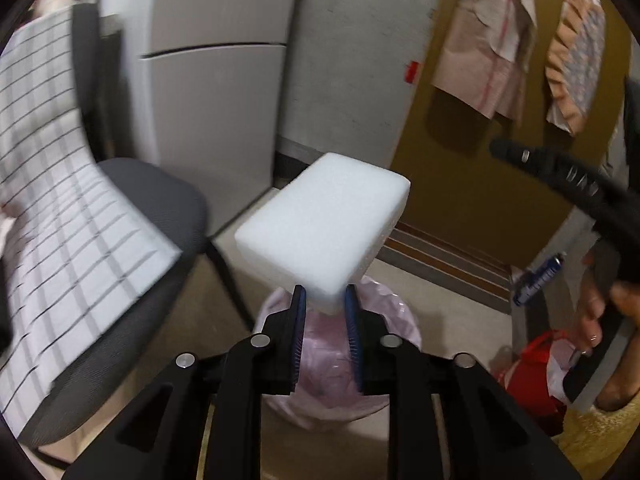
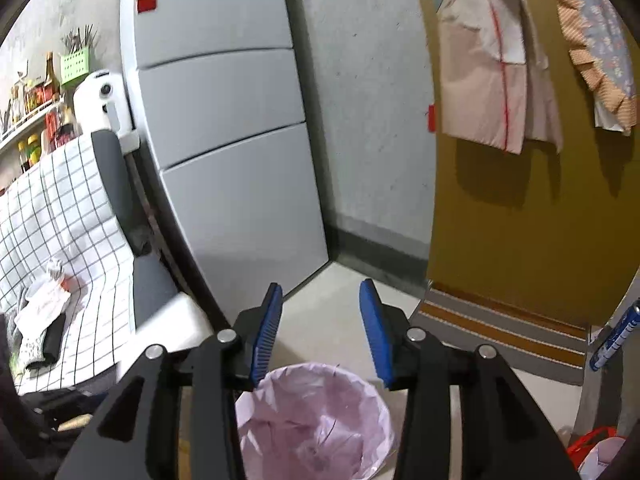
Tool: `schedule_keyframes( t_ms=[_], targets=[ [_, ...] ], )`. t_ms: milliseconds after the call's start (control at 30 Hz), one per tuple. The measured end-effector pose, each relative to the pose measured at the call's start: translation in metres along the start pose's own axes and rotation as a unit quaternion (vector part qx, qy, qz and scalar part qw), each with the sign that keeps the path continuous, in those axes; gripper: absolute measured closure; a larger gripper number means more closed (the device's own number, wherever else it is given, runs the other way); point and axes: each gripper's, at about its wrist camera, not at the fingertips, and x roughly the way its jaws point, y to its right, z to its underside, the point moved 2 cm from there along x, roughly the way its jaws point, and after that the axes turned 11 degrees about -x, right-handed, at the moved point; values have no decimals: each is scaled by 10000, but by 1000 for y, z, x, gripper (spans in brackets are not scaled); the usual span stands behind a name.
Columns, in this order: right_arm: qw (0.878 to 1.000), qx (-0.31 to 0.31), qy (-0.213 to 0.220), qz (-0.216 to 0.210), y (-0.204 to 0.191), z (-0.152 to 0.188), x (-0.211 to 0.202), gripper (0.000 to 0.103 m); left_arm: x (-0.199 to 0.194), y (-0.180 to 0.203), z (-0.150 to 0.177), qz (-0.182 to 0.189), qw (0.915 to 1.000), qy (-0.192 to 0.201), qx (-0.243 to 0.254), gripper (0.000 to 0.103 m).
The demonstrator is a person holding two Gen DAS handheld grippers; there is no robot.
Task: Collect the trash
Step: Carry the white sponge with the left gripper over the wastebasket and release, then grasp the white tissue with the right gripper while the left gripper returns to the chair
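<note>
While the left gripper (image 1: 322, 300) clamps its two blue-padded fingers on the near corner of a white foam block (image 1: 320, 222), the block juts up and away from the fingertips, its long axis running forward and slightly right, tilted above the floor. Directly beneath the fingers, and a little nearer the camera than the block's far end, sits a bin lined with a pink bag (image 1: 394, 316), its mouth open upward. Judging from this, the block needs only to come down and back over the opening before release, and the left hand is the one placed to do it.

The right gripper (image 2: 320, 300) holds nothing; its fingers stand apart, hovering just above and behind the same bin's (image 2: 320, 412) rim.

To the left stands a grey office chair (image 1: 156, 208) draped with a white checked cloth (image 1: 60, 200), close to the bin but not touching it. In the right wrist view, crumpled paper and wrappers (image 2: 44, 308) lie on that cloth. Further back rise a pale grey refrigerator (image 2: 224, 128), a concrete wall and a mustard door hung with aprons (image 2: 492, 68). Nothing visibly blocks the drop
</note>
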Motion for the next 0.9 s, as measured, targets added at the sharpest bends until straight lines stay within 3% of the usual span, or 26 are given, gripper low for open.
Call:
schedule_keyframes(
  t_ms=[100,200,367,467,700,800,900],
  targets=[
    [10000,65,5,44,5,-1,3,57,30,7,4,65,9993,-338,142,59],
    [9998,120,-136,16,7,2,12,56,37,-3,7,-34,9987,-507,-4,58],
    [9999,35,-108,-104,-7,-1,12,56,6,-37,1,-527,9981,-119,-309,55],
    [9995,-95,-73,-292,-29,-5,11,56,-22,-70,1,-966,9932,148,-634,52],
    [9942,-461,-255,-935,-95,-12,20,56,-100,-136,23,-2045,9683,577,-1315,51],
    [9885,-713,-352,-1285,-129,-13,23,55,-133,-166,32,-2243,9575,686,-1678,48],
    [9792,-958,-400,-1742,-170,-14,24,51,-165,-194,44,-2570,9411,783,-2051,44]
  ],
)
